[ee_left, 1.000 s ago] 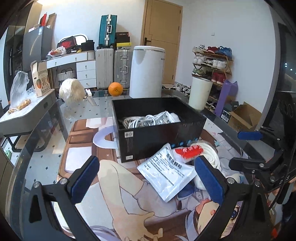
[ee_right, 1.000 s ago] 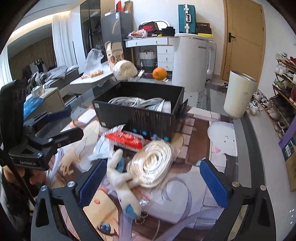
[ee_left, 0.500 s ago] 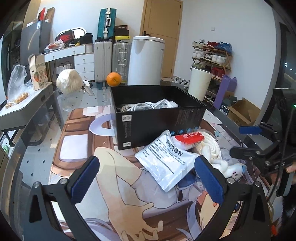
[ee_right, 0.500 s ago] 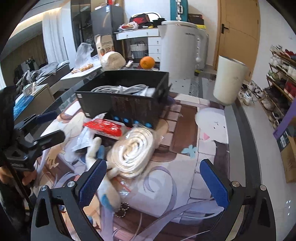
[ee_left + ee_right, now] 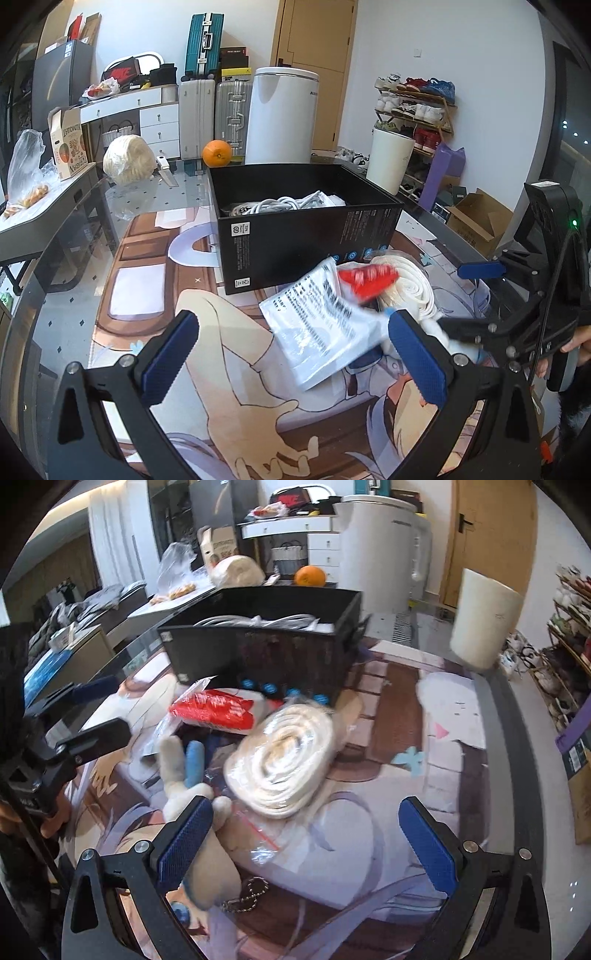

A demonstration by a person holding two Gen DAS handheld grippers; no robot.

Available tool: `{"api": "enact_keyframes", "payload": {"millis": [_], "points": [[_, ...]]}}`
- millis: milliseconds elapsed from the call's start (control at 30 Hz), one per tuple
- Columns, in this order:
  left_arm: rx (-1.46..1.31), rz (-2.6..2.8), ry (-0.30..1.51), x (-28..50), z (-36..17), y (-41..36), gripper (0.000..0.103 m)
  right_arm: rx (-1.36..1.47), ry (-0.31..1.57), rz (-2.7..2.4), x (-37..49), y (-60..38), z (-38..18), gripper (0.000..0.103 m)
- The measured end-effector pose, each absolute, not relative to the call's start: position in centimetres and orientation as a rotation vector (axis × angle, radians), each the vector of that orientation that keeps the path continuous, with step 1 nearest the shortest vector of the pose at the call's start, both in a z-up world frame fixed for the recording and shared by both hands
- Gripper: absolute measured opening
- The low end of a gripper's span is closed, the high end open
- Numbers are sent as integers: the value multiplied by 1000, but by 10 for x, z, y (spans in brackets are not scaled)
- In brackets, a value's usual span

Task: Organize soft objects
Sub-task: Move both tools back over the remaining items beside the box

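Observation:
A black open box [image 5: 306, 236] [image 5: 266, 646] holding white cables stands mid-table. In front of it lies a pile: a white printed plastic pouch [image 5: 321, 325], a red packet [image 5: 369, 280] [image 5: 214, 709], a bagged coil of white rope [image 5: 284, 757] [image 5: 410, 280], and a white plush rabbit with a blue ear [image 5: 184, 775]. My left gripper [image 5: 295, 358] is open, hovering just before the pouch. My right gripper [image 5: 306, 842] is open, low over the rope coil, its left finger beside the plush rabbit. Each gripper shows in the other's view [image 5: 491, 295] [image 5: 85, 716].
An illustrated mat [image 5: 229, 387] covers the glass table. At the far end sit an orange [image 5: 217, 153], a wrapped pale bundle [image 5: 129, 158] and a knife. Beyond the table are a white bin [image 5: 388, 162], a tall white appliance, suitcases and a shoe rack.
Both grippers have moved forward and lower toward the pile; the rope coil and plush rabbit now sit closer to the right gripper's fingers. Jaws stayed open.

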State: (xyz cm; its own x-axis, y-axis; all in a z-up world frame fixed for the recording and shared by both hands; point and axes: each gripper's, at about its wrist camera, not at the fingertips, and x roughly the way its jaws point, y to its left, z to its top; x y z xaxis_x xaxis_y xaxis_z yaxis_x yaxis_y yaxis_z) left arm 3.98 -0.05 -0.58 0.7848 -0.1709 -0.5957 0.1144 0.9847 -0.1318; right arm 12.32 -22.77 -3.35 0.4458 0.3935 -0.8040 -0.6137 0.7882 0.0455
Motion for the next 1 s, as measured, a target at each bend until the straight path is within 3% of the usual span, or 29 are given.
{"api": "enact_keyframes", "payload": {"millis": [700,1000], "points": [[-105,-169,653,40,-7,1,103,-348,884,726,103,-205,-31,102],[-119,-159,666,43,-8,3,103,-249,890,678,119,-223,-27,102]]}}
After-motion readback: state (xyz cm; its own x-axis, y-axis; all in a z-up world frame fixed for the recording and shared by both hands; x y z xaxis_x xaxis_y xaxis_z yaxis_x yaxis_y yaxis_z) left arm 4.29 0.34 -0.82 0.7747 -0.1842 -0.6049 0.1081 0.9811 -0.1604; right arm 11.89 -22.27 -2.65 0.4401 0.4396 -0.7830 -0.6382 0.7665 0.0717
